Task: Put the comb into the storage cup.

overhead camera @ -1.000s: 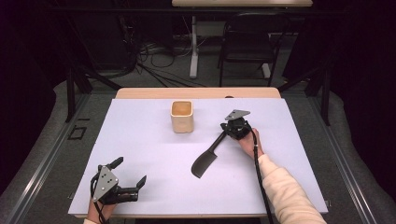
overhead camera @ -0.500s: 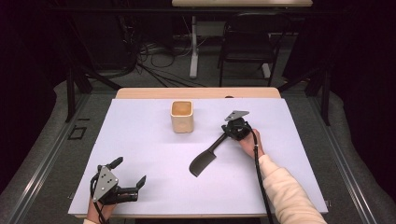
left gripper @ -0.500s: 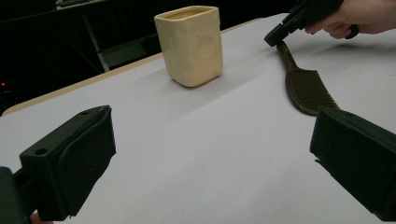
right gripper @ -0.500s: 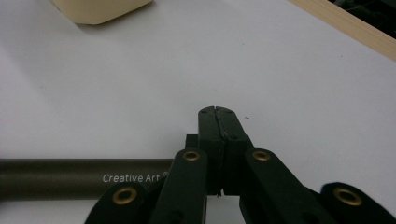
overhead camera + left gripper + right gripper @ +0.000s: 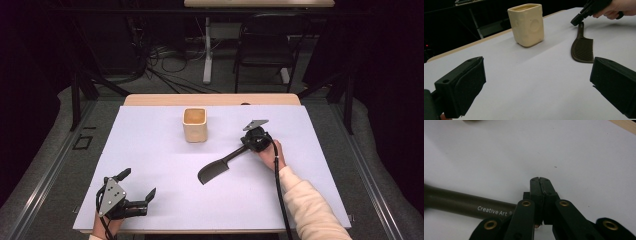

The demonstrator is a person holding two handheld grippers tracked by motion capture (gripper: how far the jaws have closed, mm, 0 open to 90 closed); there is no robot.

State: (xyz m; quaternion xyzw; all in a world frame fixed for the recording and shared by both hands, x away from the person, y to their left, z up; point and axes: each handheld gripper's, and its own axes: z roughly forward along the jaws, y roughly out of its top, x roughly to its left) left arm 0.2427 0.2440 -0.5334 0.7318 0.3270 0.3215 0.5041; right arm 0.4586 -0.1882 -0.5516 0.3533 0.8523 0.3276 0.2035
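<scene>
Comb [image 5: 216,170] lies with its handle toward the right tongs [image 5: 248,141], which clamp that handle end; left tongs [image 5: 136,191] gape, well apart.

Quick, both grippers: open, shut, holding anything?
Left gripper: open, empty, low over the table.
Right gripper: shut on the spatula handle.
</scene>
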